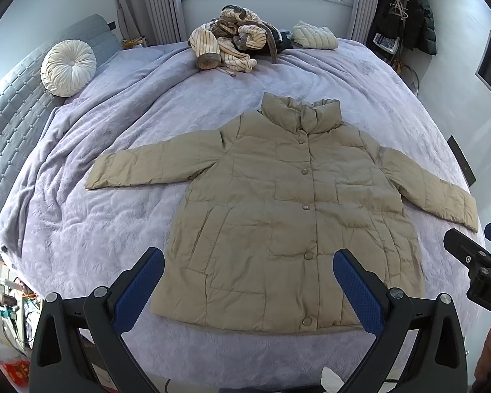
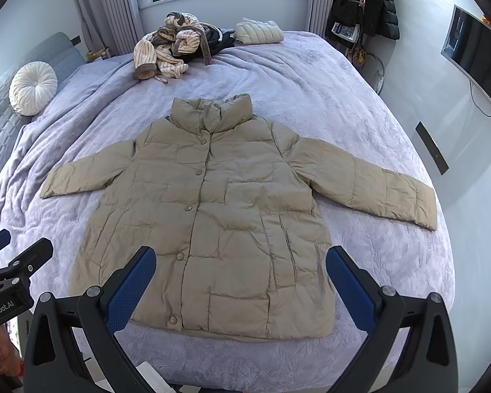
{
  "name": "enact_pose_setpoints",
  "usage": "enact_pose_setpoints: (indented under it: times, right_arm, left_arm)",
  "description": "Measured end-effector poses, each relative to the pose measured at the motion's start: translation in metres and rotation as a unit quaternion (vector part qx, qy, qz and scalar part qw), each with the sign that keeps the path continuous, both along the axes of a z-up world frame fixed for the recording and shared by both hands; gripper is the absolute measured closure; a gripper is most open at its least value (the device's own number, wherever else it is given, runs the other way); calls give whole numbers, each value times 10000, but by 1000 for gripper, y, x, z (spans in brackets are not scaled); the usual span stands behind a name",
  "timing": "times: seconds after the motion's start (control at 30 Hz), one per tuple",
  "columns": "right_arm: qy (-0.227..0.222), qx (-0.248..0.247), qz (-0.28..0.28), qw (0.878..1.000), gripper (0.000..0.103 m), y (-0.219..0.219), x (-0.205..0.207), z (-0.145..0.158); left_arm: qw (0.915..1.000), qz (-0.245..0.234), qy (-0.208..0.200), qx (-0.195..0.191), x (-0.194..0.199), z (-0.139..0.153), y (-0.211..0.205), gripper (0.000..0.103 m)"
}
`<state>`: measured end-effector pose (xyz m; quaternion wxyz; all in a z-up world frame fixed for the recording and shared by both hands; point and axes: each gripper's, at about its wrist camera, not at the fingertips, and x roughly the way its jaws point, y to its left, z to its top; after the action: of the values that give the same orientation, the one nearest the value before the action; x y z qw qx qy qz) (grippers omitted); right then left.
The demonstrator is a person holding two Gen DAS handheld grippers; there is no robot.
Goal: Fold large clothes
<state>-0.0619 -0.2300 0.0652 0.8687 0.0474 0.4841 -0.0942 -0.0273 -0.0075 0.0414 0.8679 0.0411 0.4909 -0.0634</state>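
A beige puffer jacket [image 1: 278, 203] lies flat and buttoned on the lavender bedspread [image 1: 121, 216], front up, collar toward the window, both sleeves spread out. It also shows in the right wrist view [image 2: 212, 209]. My left gripper [image 1: 248, 262] is open and empty, hovering above the jacket's hem. My right gripper [image 2: 240, 260] is open and empty, also above the hem. The right gripper shows at the right edge of the left wrist view [image 1: 471, 245]; the left gripper shows at the left edge of the right wrist view [image 2: 13, 249].
A pile of striped clothes [image 1: 229, 39] and a folded pale puffer [image 1: 314, 34] lie at the far side of the bed. A round white cushion [image 1: 68, 67] leans on the grey headboard [image 1: 13, 121] at left. Coats hang at the back right [image 1: 406, 9].
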Motion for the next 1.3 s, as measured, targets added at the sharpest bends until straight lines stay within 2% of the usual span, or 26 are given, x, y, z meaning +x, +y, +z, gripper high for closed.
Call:
enact_pose_setpoints:
  times: [1.3]
  right_arm:
    - [16,27,-18,10000,0,-2,0,0]
  left_arm:
    - [10000,5,24,7,3,0,-3,0]
